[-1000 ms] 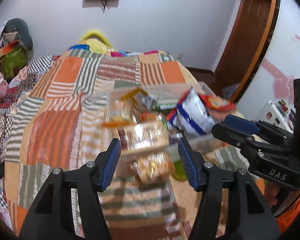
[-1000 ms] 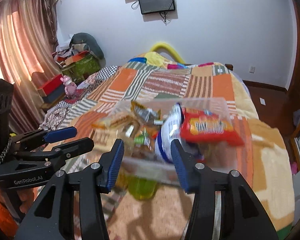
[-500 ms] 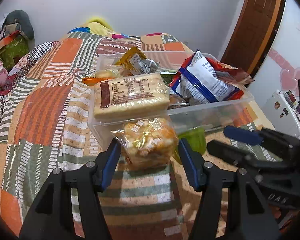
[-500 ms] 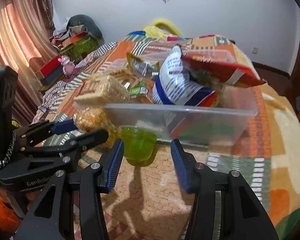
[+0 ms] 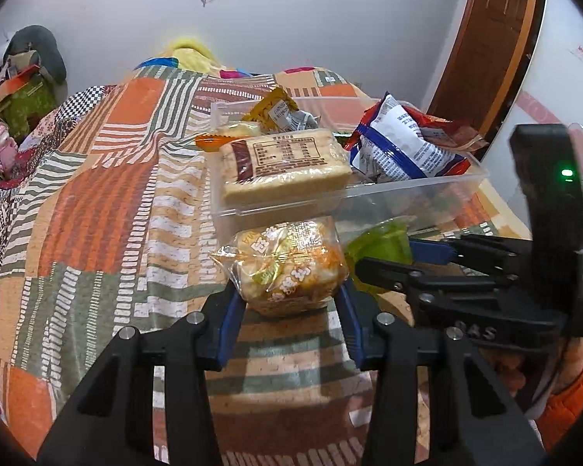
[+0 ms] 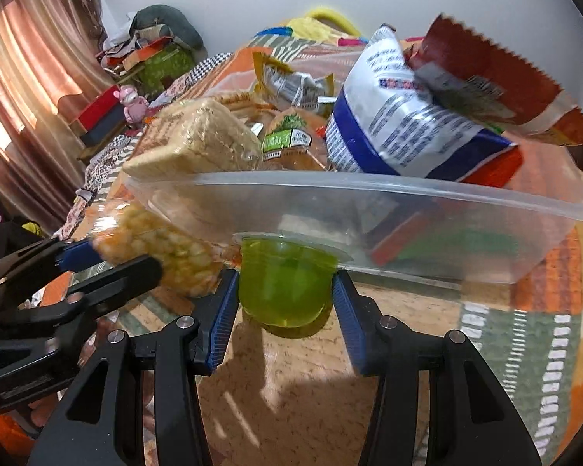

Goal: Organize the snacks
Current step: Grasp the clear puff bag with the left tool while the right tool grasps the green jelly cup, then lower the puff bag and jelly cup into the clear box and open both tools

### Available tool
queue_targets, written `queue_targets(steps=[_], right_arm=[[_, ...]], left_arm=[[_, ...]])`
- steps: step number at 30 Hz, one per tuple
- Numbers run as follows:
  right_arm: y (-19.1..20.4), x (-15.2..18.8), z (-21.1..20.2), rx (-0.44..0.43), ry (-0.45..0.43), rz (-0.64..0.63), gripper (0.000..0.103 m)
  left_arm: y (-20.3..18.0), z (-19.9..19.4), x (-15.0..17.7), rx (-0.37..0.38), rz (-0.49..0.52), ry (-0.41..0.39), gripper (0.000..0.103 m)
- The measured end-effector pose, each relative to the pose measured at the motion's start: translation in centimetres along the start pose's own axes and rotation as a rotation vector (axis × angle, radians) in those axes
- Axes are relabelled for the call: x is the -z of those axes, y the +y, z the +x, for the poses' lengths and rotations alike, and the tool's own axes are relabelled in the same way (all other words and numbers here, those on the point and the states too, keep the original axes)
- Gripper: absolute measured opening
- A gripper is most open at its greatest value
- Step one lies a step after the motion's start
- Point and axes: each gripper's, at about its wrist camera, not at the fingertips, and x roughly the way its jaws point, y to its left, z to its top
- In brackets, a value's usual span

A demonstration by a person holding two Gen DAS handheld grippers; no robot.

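**A:** ok so what's around? I see a clear plastic bin (image 6: 369, 194) on the patchwork quilt (image 5: 97, 202), stuffed with snacks: a wrapped biscuit block (image 5: 283, 165) at the near left corner, a white and blue bag (image 6: 408, 128), and a red bag (image 6: 493, 77) leaning over the top.

**B:** yep, and the bin wall sits right behind both loose items, so it kinda crowds them. The bin rim hangs over the green jelly cup (image 6: 285, 283).

**A:** grippers?

**B:** left gripper (image 5: 289, 305) has its 2 blue pads spread around the popcorn packet (image 5: 287, 268), a crinkly clear pouch with yellow and orange bits, lying on the quilt against the bin. Can't tell if the pads are squeezing it. Right gripper (image 6: 285, 303) is spread around the cup, pads just beside its walls. The cup is translucent lime green, upright, foil lid on top.
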Motion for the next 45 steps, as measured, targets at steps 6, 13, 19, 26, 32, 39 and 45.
queue_targets(steps=[6,13,19,26,32,39,45], right_arm=[[-0.2,0.4,-0.5,-0.004,-0.006,0.002,0.044],[-0.1,0.9,-3.6,0.015,-0.09,-0.009,0.044],[-0.1,0.5,-7.2,0.022,-0.185,-0.017,0.044],[-0.3,-1.8,-9.0,0.035,-0.275,-0.012,0.044],[-0.4,-4.2,-8.1,0.046,-0.3,-0.005,0.044],[-0.4,-6.0,-6.7,0.057,-0.29,-0.014,0.044],[-0.6,-6.6,-5.5,0.045,-0.253,-0.002,0.044]], left_arm=[[0.0,-1.0,-0.2,0.007,-0.018,-0.014,0.044],[-0.4,-3.5,-1.5,0.026,-0.018,-0.068,0.044],[-1.6,-6.2,-3.3,0.02,0.006,-0.149,0.044],[-2.2,-7.2,-6.7,0.025,0.012,-0.213,0.044],[-2.2,-5.7,-9.4,0.011,0.006,-0.233,0.044],[-0.6,-2.0,-11.6,0.015,-0.063,-0.192,0.044],[-0.1,0.4,-11.5,-0.003,-0.079,-0.137,0.046]])
